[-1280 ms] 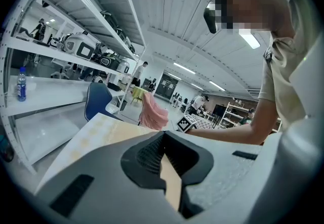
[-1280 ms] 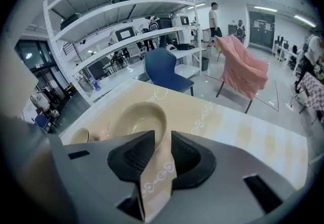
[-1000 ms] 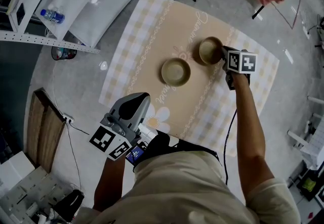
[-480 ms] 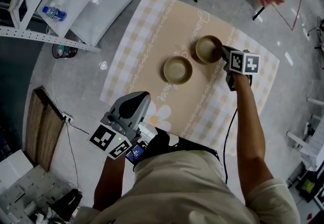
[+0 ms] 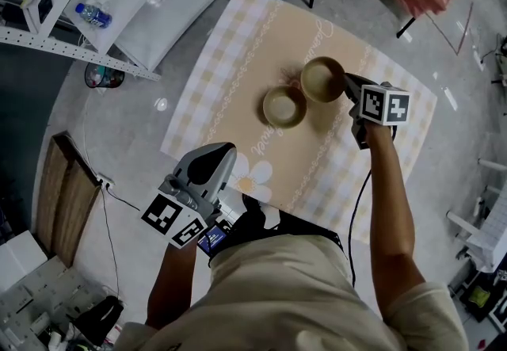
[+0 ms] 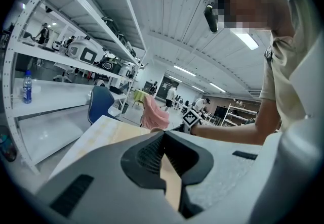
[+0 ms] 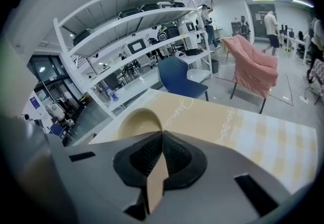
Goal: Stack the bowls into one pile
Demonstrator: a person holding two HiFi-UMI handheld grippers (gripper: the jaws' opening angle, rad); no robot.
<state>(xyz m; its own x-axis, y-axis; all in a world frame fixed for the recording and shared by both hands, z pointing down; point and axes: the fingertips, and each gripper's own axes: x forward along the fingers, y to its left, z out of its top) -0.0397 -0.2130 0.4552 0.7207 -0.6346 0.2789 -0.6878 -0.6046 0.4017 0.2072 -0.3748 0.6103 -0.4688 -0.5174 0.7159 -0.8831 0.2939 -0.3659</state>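
Fingers (image 7: 178, 156) of right gripper (image 5: 347, 88): clamped on rim of tan bowl (image 5: 322, 78), right of centre. Second bowl (image 5: 284, 106) just left, on checked cloth (image 5: 230, 48). Left gripper (image 5: 215, 158), lower left: pinched together, empty.

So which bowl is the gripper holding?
The darker bowl, its rim pinched in the right gripper; the paler bowl sits free on the cloth beside it.

support: cloth-covered table (image 5: 230, 64) | on it — one bowl (image 5: 283, 106) (upright)
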